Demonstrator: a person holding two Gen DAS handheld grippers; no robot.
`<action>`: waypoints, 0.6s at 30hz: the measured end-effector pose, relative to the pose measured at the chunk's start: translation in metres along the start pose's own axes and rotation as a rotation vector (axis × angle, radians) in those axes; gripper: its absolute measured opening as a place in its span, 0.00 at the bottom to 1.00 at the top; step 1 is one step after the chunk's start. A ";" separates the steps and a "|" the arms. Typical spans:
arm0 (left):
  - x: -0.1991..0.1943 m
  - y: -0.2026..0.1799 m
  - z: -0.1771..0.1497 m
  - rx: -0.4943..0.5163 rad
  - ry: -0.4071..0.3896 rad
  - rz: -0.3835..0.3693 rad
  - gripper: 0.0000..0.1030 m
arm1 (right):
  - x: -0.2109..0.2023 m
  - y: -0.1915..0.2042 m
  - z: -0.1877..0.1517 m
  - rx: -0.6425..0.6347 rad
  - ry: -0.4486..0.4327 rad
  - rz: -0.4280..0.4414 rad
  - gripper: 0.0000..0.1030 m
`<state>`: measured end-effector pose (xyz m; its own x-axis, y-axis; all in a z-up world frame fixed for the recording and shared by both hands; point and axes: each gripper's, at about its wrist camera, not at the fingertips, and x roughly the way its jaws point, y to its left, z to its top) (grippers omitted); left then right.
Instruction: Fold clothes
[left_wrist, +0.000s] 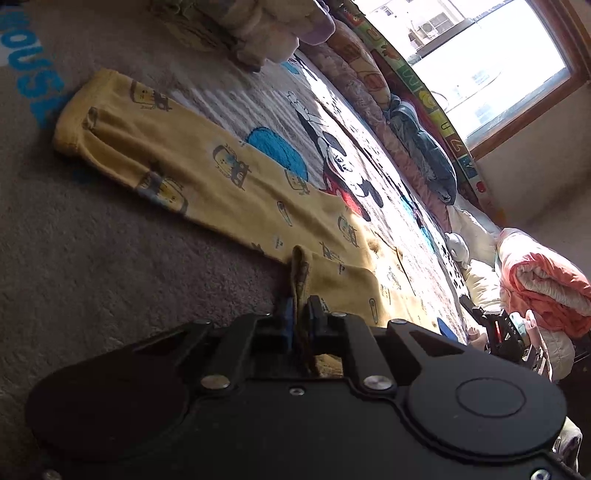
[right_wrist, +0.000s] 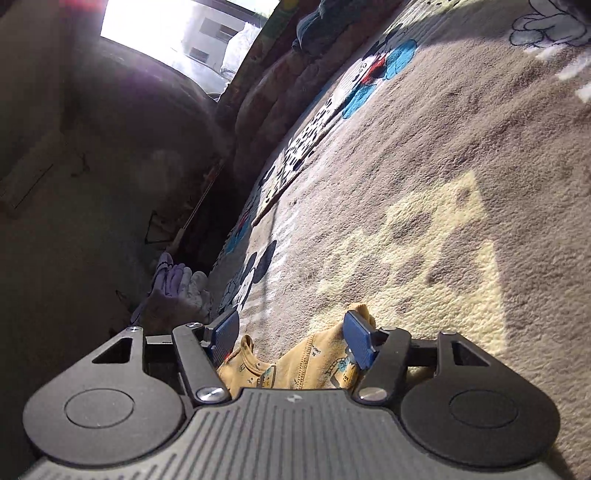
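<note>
Left wrist view shows the left tongs (left_wrist: 300, 314) pinched together on a raised ridge of the yellow garment (left_wrist: 207, 173), a child's printed piece that looks like pyjama trousers or a long-sleeved top; which of the two I cannot tell. From the tongs one long section runs away across the grey cartoon-print blanket (left_wrist: 110, 266), lying flat and fairly smooth as far as its hemmed end (left_wrist: 79, 122). A second portion spreads to the right into the sunlit patch.

Right wrist view shows the right tongs (right_wrist: 291, 332) spread apart, with a bunched corner of the same yellow garment (right_wrist: 314, 362) lying between and beneath the two blue pads (right_wrist: 356, 341). The cloth sits against the blanket (right_wrist: 443, 184) there, and the right pad seems to touch it, but nothing is clamped.

Judged from this, the folding is at an early stage. The garment is laid out lengthwise rather than stacked, and no finished, squared fold appears in either view. One end is gripped, the other only approached. What seems left: close the right tongs on their corner, carry the held edge over toward the far hem, then flatten and halve again. A pile of other clothes (left_wrist: 258, 26) at the blanket's far edge suggests more pieces wait.
</note>
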<state>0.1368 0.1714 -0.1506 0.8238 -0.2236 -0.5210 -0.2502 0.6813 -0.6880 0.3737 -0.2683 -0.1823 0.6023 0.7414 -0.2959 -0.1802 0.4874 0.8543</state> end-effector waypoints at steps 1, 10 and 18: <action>0.000 -0.001 0.000 0.011 -0.004 0.003 0.07 | 0.000 -0.003 0.000 0.011 -0.006 0.003 0.53; -0.013 -0.024 -0.006 0.125 -0.068 -0.024 0.04 | 0.000 -0.014 0.001 0.046 -0.041 0.006 0.36; -0.033 -0.070 -0.016 0.358 -0.064 -0.250 0.03 | 0.002 -0.028 0.007 0.087 -0.043 0.030 0.23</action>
<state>0.1190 0.1200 -0.0937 0.8693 -0.3765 -0.3203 0.1441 0.8128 -0.5644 0.3855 -0.2837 -0.2033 0.6306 0.7339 -0.2525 -0.1316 0.4218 0.8971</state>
